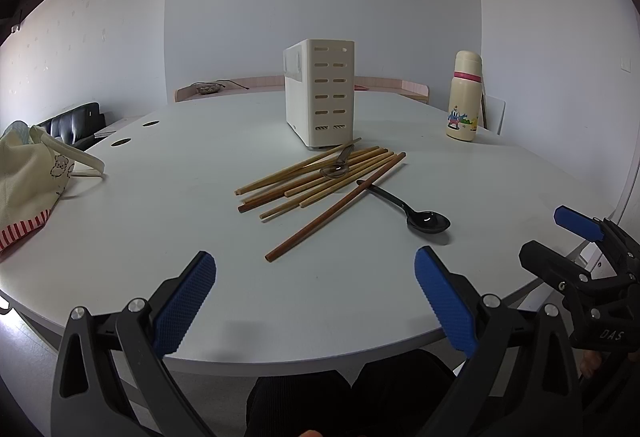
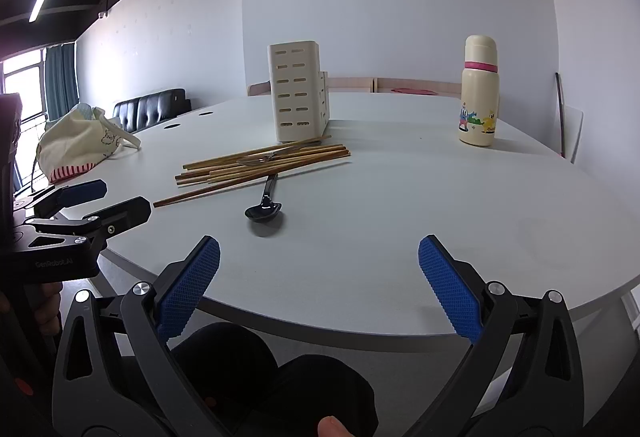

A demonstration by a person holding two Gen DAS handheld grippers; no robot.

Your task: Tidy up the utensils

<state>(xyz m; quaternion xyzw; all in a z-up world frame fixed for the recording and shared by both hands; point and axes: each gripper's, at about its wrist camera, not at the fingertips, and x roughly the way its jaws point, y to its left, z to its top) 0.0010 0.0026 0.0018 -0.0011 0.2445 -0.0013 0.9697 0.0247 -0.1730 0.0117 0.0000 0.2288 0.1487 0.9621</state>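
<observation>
Here, chopsticks fanned slantwise before holder, black spoon bowl nearest, both jaws wide, empty.

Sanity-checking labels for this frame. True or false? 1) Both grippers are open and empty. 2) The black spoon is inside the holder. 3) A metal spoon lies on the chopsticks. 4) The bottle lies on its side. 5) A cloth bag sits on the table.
1) True: left gripper and right gripper hold nothing.
2) False: the glossy black plastic spoon lies on the white table, before the cream slotted utensil holder.
3) True: small metal spoon rests on the wooden chopsticks.
4) False: the cream cartoon-print bottle stands upright.
5) True: cream cloth bag.
</observation>
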